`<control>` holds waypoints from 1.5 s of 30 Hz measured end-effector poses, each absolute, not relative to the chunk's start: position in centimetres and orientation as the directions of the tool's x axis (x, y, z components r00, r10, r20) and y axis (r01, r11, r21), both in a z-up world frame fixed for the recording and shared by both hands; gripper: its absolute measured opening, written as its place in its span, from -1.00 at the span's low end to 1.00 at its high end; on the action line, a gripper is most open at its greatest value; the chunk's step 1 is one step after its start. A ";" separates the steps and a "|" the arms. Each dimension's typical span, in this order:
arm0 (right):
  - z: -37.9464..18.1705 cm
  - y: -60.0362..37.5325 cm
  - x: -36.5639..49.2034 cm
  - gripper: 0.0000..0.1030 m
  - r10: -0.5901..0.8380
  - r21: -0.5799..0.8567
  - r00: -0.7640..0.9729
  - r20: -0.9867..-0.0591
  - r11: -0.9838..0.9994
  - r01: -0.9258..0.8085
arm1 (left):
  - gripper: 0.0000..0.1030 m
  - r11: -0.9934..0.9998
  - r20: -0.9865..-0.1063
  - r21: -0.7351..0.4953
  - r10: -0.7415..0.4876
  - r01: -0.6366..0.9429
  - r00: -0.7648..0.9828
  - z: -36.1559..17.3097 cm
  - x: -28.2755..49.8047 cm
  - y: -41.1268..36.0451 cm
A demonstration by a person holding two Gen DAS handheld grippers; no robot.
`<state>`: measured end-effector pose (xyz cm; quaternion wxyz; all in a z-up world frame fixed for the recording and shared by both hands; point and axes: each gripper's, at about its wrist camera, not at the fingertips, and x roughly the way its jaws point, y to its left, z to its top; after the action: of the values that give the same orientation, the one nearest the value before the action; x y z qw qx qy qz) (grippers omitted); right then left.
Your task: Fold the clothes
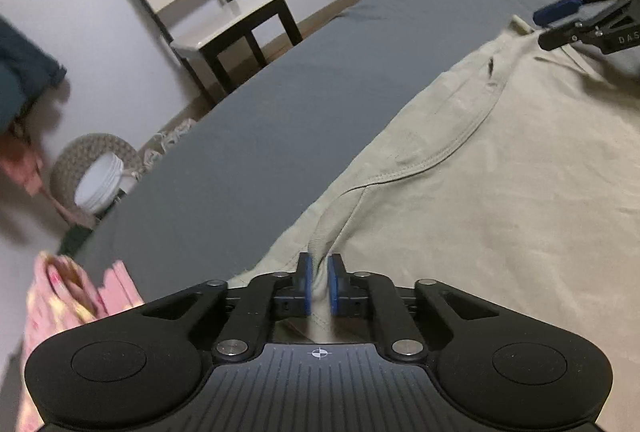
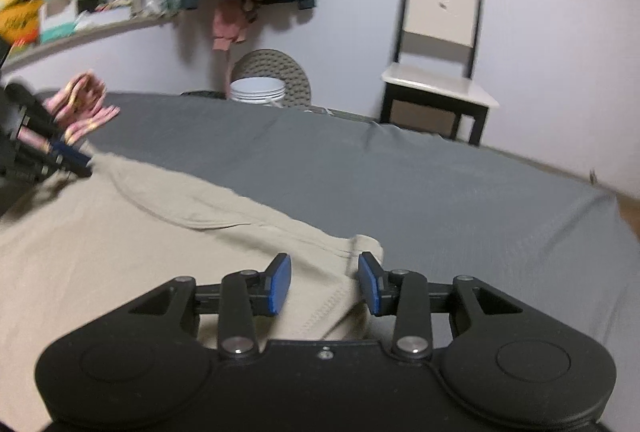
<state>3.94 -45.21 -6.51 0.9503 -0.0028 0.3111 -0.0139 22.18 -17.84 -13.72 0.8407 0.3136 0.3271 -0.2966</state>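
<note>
On grey bed sheet [image 1: 248, 136], pinched beige cotton garment [image 1: 500, 192] in left gripper [image 1: 319, 284], right gripper [image 2: 324, 284] spread over hem; best closed before lifting evenly.

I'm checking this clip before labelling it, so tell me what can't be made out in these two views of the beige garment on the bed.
- Beige cotton garment: its near part is cut off by the frame edges and the left claw body in the left wrist view, so its type is unclear.
- Corner between the open right claw pads: motion-blurred in the right wrist view; contact uncertain.
- Pink patterned cloth: blurred, partly behind the other claw.
</note>
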 end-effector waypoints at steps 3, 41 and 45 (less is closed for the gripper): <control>-6.8 -46.0 3.9 -0.29 0.002 0.039 0.804 -0.595 0.999 0.027 | -0.85 0.632 -0.731 0.332 -0.297 0.700 0.614 -14.0 22.0 -17.5; -7.2 -47.2 4.1 -0.51 0.045 0.107 0.762 -0.646 0.994 0.032 | 0.57 0.831 -0.497 -0.045 -0.500 0.555 0.709 -10.6 8.6 -14.7; -7.0 -47.7 4.0 -0.81 0.046 0.152 0.776 -0.630 0.986 0.065 | 0.57 0.753 -0.517 -0.070 -0.588 0.654 0.622 -12.5 7.1 -16.4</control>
<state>4.00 -47.74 -7.01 0.9386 0.0827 0.3350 -0.0050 7.07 -16.43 -12.52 0.8983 0.0624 0.2640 -0.3456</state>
